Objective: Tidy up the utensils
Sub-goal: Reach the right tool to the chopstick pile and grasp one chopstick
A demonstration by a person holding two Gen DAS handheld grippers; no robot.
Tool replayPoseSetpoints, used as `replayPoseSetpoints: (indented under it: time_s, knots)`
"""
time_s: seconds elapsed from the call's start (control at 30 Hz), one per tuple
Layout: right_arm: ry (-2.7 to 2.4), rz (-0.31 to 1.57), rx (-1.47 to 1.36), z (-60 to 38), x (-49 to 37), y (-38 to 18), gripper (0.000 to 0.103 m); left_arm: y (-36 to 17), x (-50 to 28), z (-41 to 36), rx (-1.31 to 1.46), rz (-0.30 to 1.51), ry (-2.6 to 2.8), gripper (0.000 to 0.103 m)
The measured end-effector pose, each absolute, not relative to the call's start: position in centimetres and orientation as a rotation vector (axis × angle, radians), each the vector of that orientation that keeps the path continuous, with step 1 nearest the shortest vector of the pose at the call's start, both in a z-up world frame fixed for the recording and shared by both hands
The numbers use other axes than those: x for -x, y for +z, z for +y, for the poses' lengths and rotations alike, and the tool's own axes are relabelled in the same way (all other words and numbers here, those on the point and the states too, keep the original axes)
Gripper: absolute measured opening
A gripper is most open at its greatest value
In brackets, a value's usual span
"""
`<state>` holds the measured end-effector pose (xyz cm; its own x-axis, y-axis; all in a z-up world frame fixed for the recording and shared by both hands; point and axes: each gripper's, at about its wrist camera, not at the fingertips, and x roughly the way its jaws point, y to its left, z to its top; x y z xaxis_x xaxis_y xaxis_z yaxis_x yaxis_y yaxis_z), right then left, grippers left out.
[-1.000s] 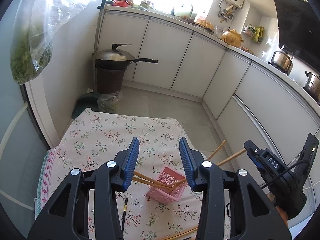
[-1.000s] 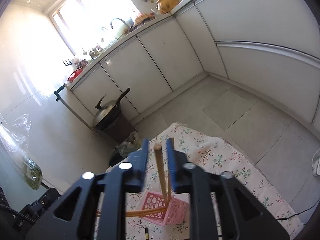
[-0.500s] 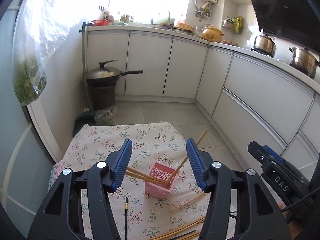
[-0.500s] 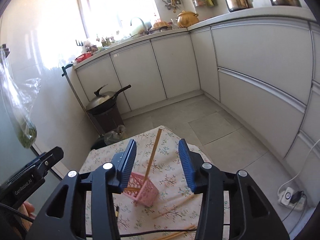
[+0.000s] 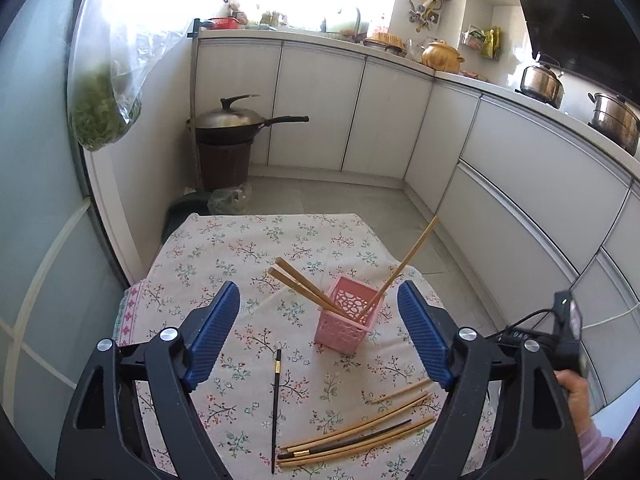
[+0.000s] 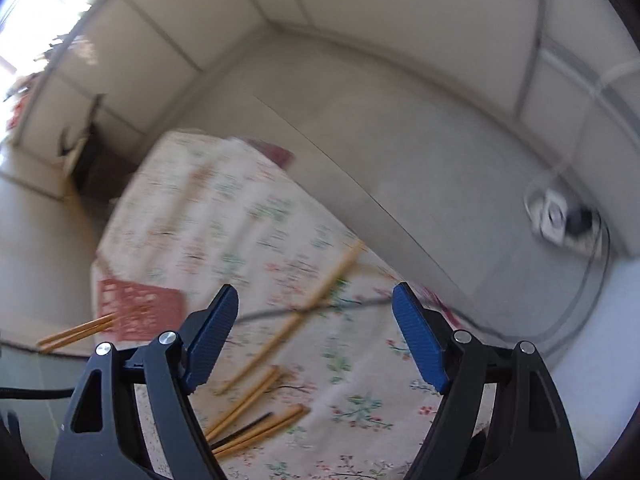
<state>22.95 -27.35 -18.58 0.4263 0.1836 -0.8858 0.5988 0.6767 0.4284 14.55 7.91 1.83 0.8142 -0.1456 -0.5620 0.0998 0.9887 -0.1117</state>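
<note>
3 chopsticks [image 5: 304, 288] lean in pink holder [image 5: 347, 320], tips up

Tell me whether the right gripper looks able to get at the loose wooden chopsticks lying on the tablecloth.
Probably yes. The right gripper is open and empty, aimed down at the loose wooden chopsticks, with nothing visible between its jaws and them. The pink basket stands off to one side. That view is blurred, so exact alignment is unclear.
</note>
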Motion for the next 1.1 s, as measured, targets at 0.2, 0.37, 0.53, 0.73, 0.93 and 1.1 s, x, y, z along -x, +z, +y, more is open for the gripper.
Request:
replayPoseSetpoints:
  time_s: [0.2, 0.37, 0.53, 0.73, 0.93, 1.1]
  knots:
    - [-0.381, 1.186, -0.858, -26.4, -25.6, -21.4, 0.076, 1.5, -14.9, 8.0, 0.072, 0.607, -0.127, 0.081]
    - [-0.36, 1.146, -0.805, -25.9, -25.6, -19.5, 0.058, 1.4, -15.1, 8.9, 0.081, 0.601, -0.119, 0.082]
    - [-0.228, 1.119, -0.647, -23.6, -21.7, -15.0, 0.053, 1.2, -15.8, 10.1, 0.134, 0.625, -0.111, 0.082]
    - [0.0, 0.987, -0.251, -17.7, -12.4, -5.3, 0.066, 1.9, -15.0, 10.3, 0.149, 0.605, -0.127, 0.082]
    - [-0.227, 1.08, -0.284, -20.0, -17.6, -8.6, 0.079, 1.8, -15.2, 9.3, 0.155, 0.622, -0.151, 0.084]
    - [-0.356, 1.285, -0.522, -23.1, -25.1, -18.9, 0.05, 1.0, -15.6, 9.5, 0.111, 0.634, -0.133, 0.084]
